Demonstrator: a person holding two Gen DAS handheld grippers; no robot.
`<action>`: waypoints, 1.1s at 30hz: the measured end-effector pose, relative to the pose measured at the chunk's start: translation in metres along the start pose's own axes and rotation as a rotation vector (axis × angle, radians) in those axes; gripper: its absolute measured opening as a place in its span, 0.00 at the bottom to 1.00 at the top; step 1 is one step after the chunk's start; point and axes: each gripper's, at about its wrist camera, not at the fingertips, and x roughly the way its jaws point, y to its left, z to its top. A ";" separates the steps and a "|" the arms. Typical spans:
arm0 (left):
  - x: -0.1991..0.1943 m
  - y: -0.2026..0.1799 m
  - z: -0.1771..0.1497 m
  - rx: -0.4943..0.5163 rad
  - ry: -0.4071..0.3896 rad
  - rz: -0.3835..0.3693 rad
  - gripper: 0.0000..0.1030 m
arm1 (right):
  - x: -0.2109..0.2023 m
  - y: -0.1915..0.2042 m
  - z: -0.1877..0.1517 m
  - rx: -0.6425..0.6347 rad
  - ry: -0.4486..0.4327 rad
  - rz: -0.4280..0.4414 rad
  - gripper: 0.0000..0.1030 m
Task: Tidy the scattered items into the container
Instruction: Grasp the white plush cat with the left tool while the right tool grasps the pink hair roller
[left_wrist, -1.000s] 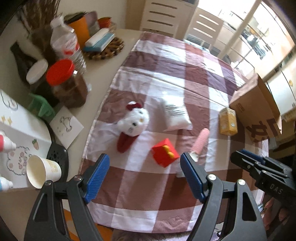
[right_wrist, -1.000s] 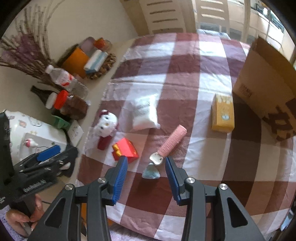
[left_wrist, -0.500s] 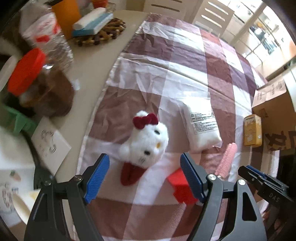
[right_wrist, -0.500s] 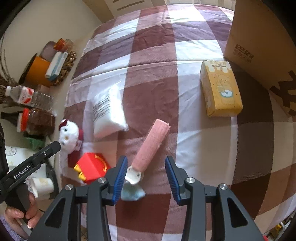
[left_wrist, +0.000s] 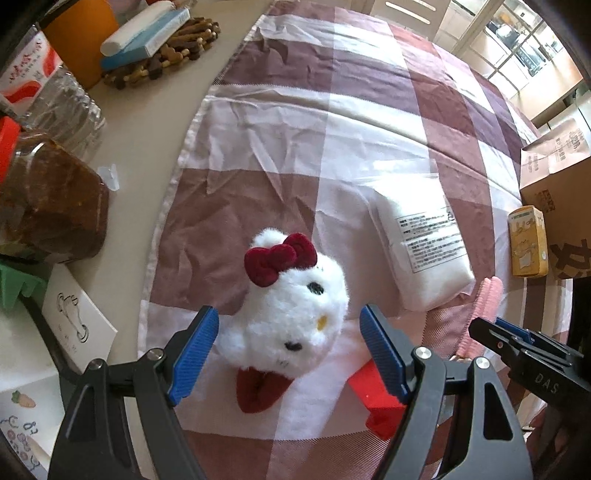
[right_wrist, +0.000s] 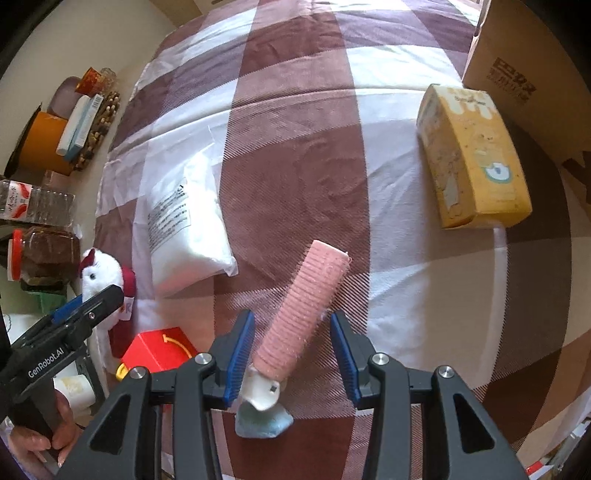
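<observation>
My left gripper (left_wrist: 288, 350) is open, its blue pads on either side of a white plush cat with a red bow (left_wrist: 291, 306), not touching it. My right gripper (right_wrist: 293, 354) is open around the lower end of a pink ribbed roll (right_wrist: 306, 310) with a white and blue end piece. A red toy box (right_wrist: 155, 350) lies between them, also in the left wrist view (left_wrist: 373, 391). A white packet (right_wrist: 184, 225), a yellow carton (right_wrist: 472, 155) and the cardboard box (right_wrist: 528, 55) lie beyond on the checked cloth.
Off the cloth on the left stand a brown jar with a red lid (left_wrist: 48, 206), a plastic bottle (left_wrist: 48, 92), an orange container (right_wrist: 40, 144) and a woven mat with boxes (left_wrist: 162, 55). A white card (left_wrist: 77, 321) lies near the table edge.
Both grippers have moved forward and down. The left now straddles the plush cat; the right now straddles the pink roll. Both stay open.
</observation>
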 end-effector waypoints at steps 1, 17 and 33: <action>0.003 0.000 0.000 0.004 0.005 -0.003 0.78 | 0.002 0.001 0.001 0.000 0.004 -0.005 0.42; 0.020 -0.003 -0.008 0.050 0.004 0.038 0.56 | 0.012 0.005 -0.003 -0.071 -0.045 -0.047 0.31; -0.027 0.013 -0.014 -0.014 -0.059 0.027 0.45 | -0.027 0.024 -0.002 -0.122 -0.142 0.008 0.24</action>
